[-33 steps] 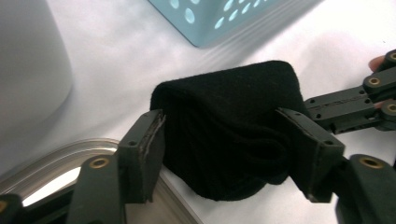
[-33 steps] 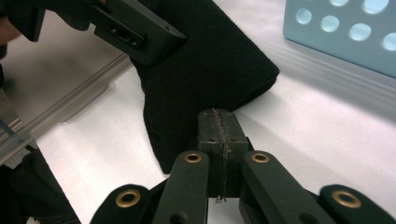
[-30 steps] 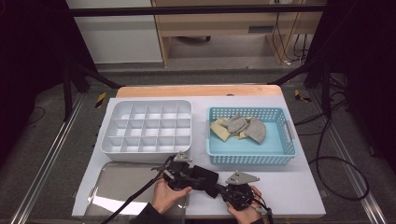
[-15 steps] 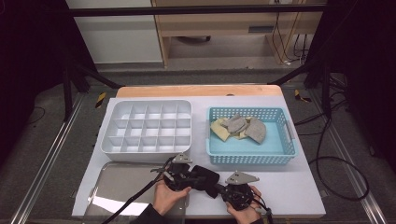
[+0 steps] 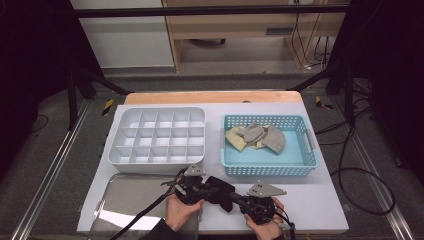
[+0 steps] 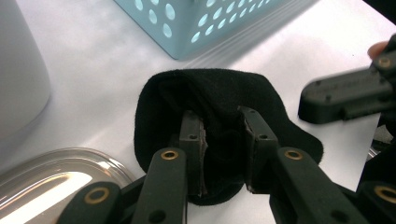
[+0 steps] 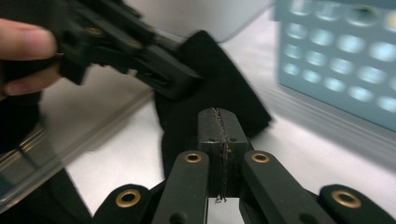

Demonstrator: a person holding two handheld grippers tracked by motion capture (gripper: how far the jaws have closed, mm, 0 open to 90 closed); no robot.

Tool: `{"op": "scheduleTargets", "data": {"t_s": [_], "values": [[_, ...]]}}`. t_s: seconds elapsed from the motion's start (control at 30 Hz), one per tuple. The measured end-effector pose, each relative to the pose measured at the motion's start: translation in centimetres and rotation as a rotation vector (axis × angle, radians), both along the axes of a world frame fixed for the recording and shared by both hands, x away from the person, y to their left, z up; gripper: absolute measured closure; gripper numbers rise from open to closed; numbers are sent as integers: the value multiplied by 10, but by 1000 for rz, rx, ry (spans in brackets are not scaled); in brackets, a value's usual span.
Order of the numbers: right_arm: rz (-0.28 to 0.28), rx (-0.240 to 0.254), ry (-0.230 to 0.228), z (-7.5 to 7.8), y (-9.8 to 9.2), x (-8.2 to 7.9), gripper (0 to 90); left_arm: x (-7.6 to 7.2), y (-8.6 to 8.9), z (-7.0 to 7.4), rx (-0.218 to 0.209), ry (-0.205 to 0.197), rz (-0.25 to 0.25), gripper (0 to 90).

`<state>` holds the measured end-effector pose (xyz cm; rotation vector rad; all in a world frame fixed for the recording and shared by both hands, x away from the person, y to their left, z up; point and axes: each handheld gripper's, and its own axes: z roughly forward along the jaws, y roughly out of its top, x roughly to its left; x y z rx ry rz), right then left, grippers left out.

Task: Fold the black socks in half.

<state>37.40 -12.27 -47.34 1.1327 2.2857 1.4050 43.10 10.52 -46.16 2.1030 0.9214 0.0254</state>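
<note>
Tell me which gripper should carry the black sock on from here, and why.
Left, probably. The left gripper has just been closing its jaws, which now bracket a thick fold of the black sock. The right gripper is shut, apparently pinching just the sock's thin edge.

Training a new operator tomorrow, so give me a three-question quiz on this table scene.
1. True or false: the right tongs stand wide open.
2. What lies between the pads of the left tongs? A) a grey piece from the basket B) the black cloth C) nothing
3. Which container holds grey and yellow pieces: the white divided tray or the blue basket?

Key: 1 false, they are shut. 2 B; those jaws have just been closing around a fold of it. 3 the blue basket.
</note>
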Motion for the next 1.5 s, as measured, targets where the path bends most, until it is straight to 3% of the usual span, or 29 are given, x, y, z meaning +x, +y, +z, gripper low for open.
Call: {"op": "scheduleTargets", "data": {"t_s": [0.17,0.33,0.5,0.57,0.67,0.8,1.0,1.1,1.33,1.5], "values": [[30,-41,13,-6,15,5,900,2,2,1,8,1,-6,694],[25,-35,16,-8,16,4,900,5,8,9,29,-40,28,487],[26,-42,17,-8,15,4,900,14,7,-3,23,24,15,343],[26,-43,17,-8,15,4,900,16,7,-8,-3,49,9,340],[26,-42,19,-9,14,3,900,16,6,-9,-19,69,0,357],[23,-35,22,-11,13,3,900,14,5,-8,-45,88,-15,463],[23,-33,22,-12,13,2,900,6,4,0,-80,67,-13,648],[21,-31,17,-12,13,2,900,4,2,0,-66,49,-7,692],[24,-20,11,-9,11,2,900,4,3,2,-58,49,-4,714],[-7,4,-28,2,-3,0,879,1,5,10,-65,21,-13,720]]}}
